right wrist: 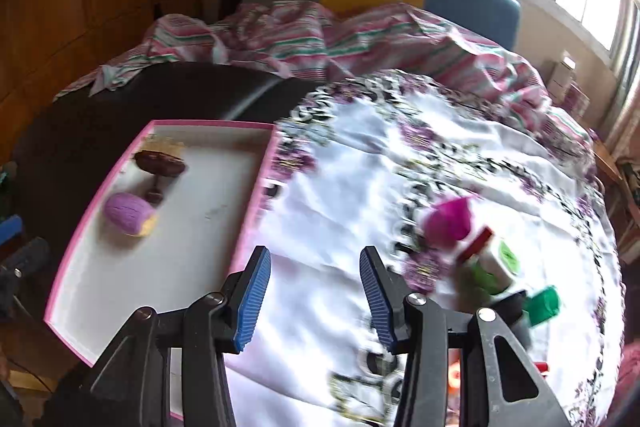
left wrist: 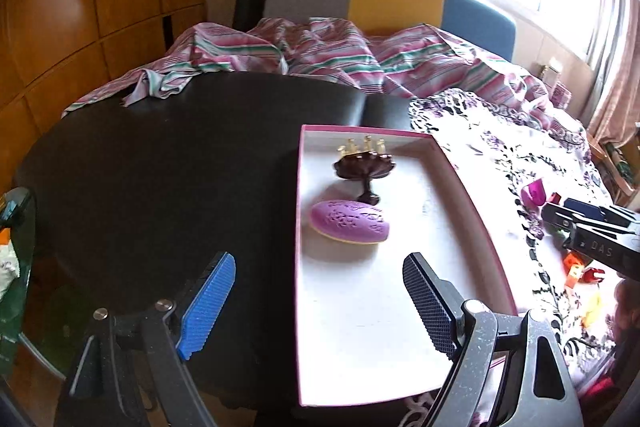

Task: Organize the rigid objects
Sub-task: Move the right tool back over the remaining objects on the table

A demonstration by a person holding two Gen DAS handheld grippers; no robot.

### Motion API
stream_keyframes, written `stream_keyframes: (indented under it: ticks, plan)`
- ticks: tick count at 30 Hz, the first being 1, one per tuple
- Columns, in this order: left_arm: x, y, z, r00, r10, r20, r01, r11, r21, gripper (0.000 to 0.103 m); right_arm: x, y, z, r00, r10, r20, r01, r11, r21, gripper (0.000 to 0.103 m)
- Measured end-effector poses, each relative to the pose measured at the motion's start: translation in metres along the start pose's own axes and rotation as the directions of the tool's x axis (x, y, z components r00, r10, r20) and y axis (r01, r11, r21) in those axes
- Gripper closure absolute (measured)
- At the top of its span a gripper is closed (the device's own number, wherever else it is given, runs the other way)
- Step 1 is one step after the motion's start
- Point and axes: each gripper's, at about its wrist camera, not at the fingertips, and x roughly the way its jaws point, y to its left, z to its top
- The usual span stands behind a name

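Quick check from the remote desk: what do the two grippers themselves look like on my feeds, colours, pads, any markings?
Both are black speckled scissor-link frames with silver pivot bolts. The left gripper carries one bright blue ribbed pad and one dark, dotted-texture pad. The right gripper has two blue ribbed pads; seen from the left wrist camera, its body shows the letters "DAS". No cables or sleeves are visible.

A round dark table [left wrist: 160,163] carries everything. A white cloth with purple floral print [right wrist: 360,179] covers its three o'clock half, and a shallow pink-rimmed tray [left wrist: 298,227] lies at centre, straddling the cloth's edge. Striped pink-and-green bedding [left wrist: 320,51] spills onto the rim at twelve o'clock. Small toys (blurred) sit on the cloth, among them a magenta piece [right wrist: 448,217] and a green one [right wrist: 544,301].
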Motion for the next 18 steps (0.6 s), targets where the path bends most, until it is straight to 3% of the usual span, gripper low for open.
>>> stream_keyframes:
  ticks: [10, 16, 18]
  plan:
    - [0.002, -0.041, 0.010, 0.995, -0.096, -0.016, 0.097, 0.992, 0.084, 0.017, -0.019, -0.121, -0.027, 0.989, -0.146, -0.031, 0.149, 0.965, 0.215, 0.056]
    - [0.010, -0.085, 0.019, 0.985, -0.167, -0.040, 0.171, 0.970, 0.172, 0.017, -0.029, -0.192, -0.044, 0.969, -0.246, 0.004, 0.220, 0.873, 0.434, 0.056]
    - [0.015, -0.103, 0.022, 0.982, -0.183, -0.053, 0.190, 0.962, 0.198, 0.017, -0.024, -0.209, -0.052, 0.967, -0.254, -0.027, 0.233, 0.835, 0.499, 0.056]
